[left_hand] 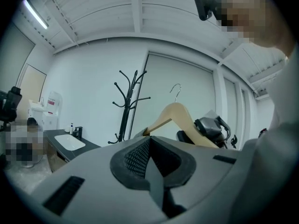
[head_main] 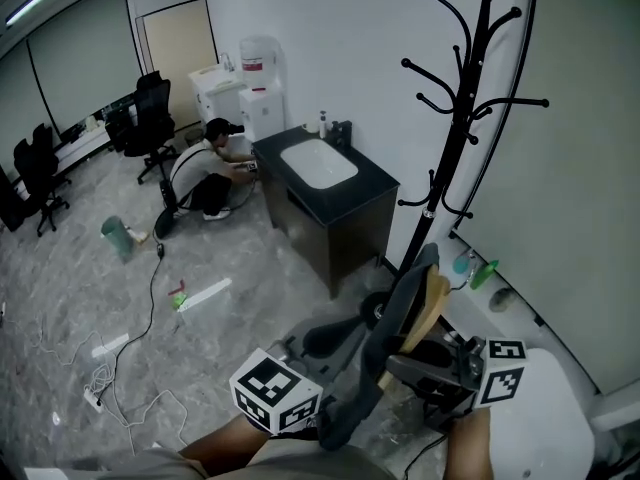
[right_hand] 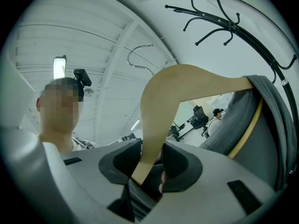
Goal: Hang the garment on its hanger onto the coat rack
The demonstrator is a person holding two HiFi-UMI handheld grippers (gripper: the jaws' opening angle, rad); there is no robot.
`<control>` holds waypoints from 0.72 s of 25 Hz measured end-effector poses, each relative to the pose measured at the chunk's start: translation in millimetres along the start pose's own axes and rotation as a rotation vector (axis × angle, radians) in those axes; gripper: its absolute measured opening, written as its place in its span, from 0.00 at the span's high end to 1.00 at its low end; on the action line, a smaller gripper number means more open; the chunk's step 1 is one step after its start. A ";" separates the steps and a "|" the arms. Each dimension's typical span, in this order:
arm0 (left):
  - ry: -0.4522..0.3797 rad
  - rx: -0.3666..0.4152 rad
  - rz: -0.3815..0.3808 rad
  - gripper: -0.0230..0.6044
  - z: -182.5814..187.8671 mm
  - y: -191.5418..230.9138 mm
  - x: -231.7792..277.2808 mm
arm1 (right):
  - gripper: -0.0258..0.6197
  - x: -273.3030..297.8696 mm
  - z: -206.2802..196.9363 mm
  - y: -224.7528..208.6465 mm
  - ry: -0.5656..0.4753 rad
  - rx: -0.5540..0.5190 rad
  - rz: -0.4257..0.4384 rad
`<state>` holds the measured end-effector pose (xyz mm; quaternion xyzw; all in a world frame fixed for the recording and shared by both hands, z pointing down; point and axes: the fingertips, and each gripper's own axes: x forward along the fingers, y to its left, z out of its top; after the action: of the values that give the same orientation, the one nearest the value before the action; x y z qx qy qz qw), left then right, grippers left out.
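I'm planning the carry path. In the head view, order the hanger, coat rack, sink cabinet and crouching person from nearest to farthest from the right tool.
1. hanger: clamped in the right tool, bottom centre.
2. coat rack: just beyond, right of centre.
3. sink cabinet: farther out, centre.
4. crouching person: farthest, upper left, past the cabinet.

White walls (head_main: 330, 28) close the room from twelve to three o'clock. A grey marbled floor (head_main: 80, 298) spreads toward nine, strewn with cables (head_main: 152, 288). A black cabinet (head_main: 335, 218) with a white basin (head_main: 318, 162) stands at twelve. A water dispenser (head_main: 258, 93) and a crouching person (head_main: 205, 168) are at eleven, and office chairs (head_main: 150, 118) at ten. A ceiling light strip (left_hand: 35, 14) glows overhead.
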<state>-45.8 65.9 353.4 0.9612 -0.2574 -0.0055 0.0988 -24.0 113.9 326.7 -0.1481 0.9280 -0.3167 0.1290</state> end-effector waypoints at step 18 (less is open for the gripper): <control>-0.027 0.020 0.098 0.96 40.5 179.0 108.6 | 0.75 82.4 126.2 -168.9 0.064 -0.005 0.073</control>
<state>-42.4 -147.3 352.5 0.9483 -0.3053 -0.0113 0.0857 -25.4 -112.5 323.8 -0.1044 0.9373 -0.3139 0.1102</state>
